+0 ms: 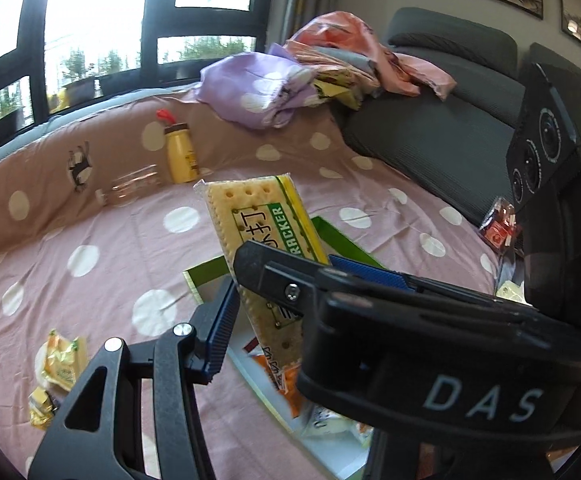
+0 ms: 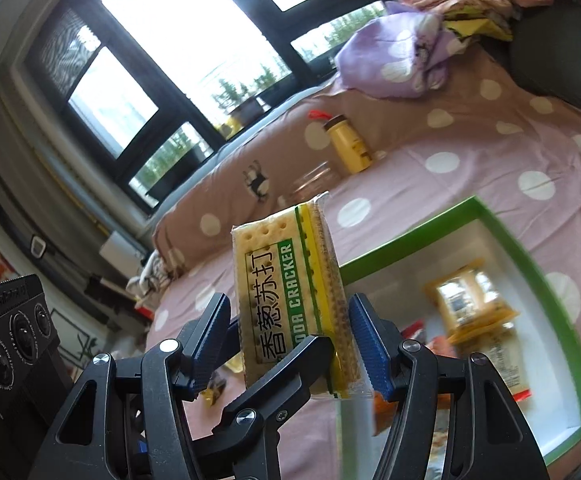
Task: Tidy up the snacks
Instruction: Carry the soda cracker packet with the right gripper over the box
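With both the left gripper [image 1: 274, 292] and the right gripper [image 2: 290, 340] clamped on the cracker pack [image 2: 290, 300] held above the bedspread [image 1: 102, 240], keep both grips firm, then lower it flat into the green-rimmed box [image 2: 530, 264] alongside.

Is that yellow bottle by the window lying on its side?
No, the yellow bottle stands upright on the dotted bedsheet, its dark cap and red strap on top, beside a clear jar.
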{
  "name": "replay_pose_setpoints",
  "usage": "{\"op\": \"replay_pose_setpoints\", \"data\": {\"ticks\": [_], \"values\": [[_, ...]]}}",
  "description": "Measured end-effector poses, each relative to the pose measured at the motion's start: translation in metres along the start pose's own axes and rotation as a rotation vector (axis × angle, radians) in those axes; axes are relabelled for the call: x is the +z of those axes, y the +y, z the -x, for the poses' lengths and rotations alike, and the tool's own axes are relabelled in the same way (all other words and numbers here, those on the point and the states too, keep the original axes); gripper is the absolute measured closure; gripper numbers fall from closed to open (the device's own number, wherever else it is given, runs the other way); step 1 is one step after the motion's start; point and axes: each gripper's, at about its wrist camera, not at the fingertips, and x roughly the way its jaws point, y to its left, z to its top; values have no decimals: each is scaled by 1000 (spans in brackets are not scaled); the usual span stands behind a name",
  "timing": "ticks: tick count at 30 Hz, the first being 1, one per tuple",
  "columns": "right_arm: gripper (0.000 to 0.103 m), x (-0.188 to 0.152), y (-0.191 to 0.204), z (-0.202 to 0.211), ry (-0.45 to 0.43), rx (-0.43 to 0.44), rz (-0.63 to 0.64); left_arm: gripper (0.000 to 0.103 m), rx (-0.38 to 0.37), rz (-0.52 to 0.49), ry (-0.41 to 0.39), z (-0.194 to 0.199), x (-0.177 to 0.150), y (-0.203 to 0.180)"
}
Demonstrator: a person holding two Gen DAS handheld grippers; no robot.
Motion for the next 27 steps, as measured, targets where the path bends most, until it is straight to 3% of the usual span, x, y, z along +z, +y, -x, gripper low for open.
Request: {"op": "replay_pose_setpoints", "data": {"ticks": [14,27], "values": [[38,5,-68,-23,83,-94,-151,56,-90,30,166,-73,-1,-18],[38,-4,-82,-46,174,-164,-192,55,-142,132,250,-97,-17,-4]]}}
